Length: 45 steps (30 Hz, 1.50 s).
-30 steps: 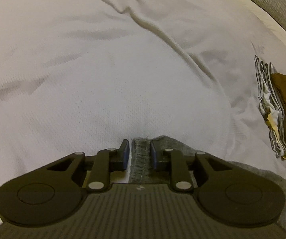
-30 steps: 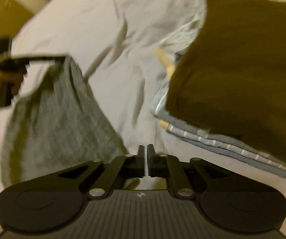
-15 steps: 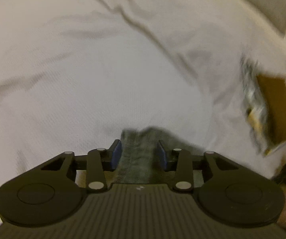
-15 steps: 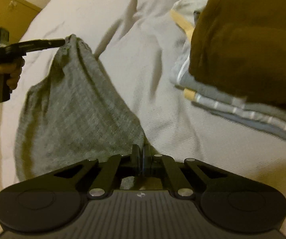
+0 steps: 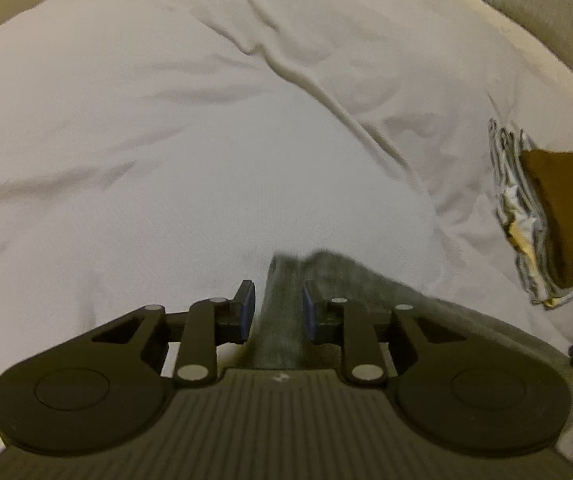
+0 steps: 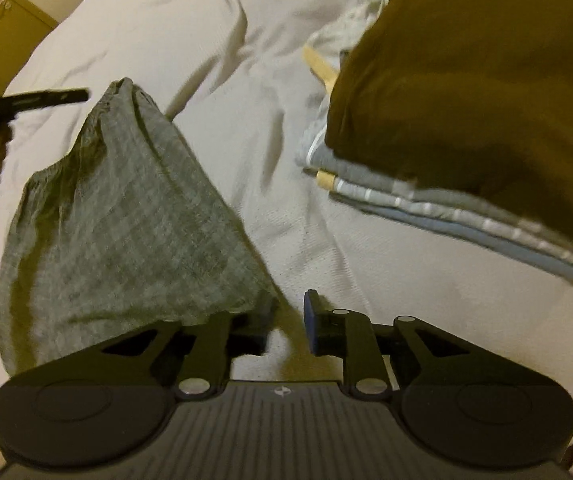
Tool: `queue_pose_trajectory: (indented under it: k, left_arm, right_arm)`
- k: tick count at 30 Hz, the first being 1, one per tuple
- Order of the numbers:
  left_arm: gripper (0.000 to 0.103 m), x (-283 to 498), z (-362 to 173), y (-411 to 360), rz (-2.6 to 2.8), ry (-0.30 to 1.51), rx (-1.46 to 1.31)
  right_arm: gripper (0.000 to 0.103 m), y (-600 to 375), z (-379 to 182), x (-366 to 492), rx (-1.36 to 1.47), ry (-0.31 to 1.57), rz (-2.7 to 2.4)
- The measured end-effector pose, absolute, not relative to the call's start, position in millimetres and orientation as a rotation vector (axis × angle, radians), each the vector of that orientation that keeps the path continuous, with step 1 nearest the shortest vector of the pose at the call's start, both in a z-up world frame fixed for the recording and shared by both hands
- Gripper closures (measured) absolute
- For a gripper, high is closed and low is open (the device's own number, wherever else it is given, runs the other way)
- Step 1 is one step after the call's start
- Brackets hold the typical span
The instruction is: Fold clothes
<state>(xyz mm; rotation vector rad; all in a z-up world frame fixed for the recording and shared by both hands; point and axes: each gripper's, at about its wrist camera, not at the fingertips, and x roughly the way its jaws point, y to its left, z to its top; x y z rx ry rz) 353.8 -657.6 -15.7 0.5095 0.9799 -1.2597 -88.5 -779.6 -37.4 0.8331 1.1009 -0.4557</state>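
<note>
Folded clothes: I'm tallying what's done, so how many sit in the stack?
At least 3: a brown piece on top, grey striped ones beneath, a yellow edge peeking out. Others may be hidden.

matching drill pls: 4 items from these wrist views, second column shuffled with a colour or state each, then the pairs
Items
1. left claw
2. grey garment
3. brown folded garment
4. cushion

States
A. on top of the folded stack
B. open, fabric between its fingers
C. at the far corner of the bed
D. spread on the white bedspread

Pairs: 1-B, 2-D, 3-A, 4-C
</note>
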Motion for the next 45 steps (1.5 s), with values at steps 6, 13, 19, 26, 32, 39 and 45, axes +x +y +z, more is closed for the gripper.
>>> queue_pose_trajectory:
  k: [6, 13, 19, 26, 32, 39, 45]
  left_arm:
    - [0.080, 277, 0, -579, -1.316, 0.985, 0.567]
    - [0.073, 135, -7, -498, -1.559, 0.785, 0.955]
    - [0.071, 90, -15, -463, -1.620, 0.766, 0.991]
    - [0.067, 84, -15, -455, -1.564, 0.746, 0.918]
    - [0.066, 76, -16, -453, -1.499, 0.729, 0.905]
    - [0.064, 64, -17, -459, -1.456, 0.718, 0.896]
    - [0.064, 57, -34, -474, -1.438, 0.793, 0.903]
  right_arm:
    - [0.080, -750, -36, -102, 0.997, 1.039, -0.412]
    - [0.061, -694, -62, -98, 1.218, 0.992, -0.224]
    - [0.062, -673, -86, -92, 1.453, 0.863, -0.200]
    - [0.062, -667, -90, -69, 1.470, 0.863, -0.038]
    - [0.097, -669, -93, -43, 1.272, 0.971, -0.012]
    - [0.101, -670, -90, -47, 1.332, 1.113, 0.079]
    - [0.088, -672, -92, -57, 1.255, 1.189, -0.040]
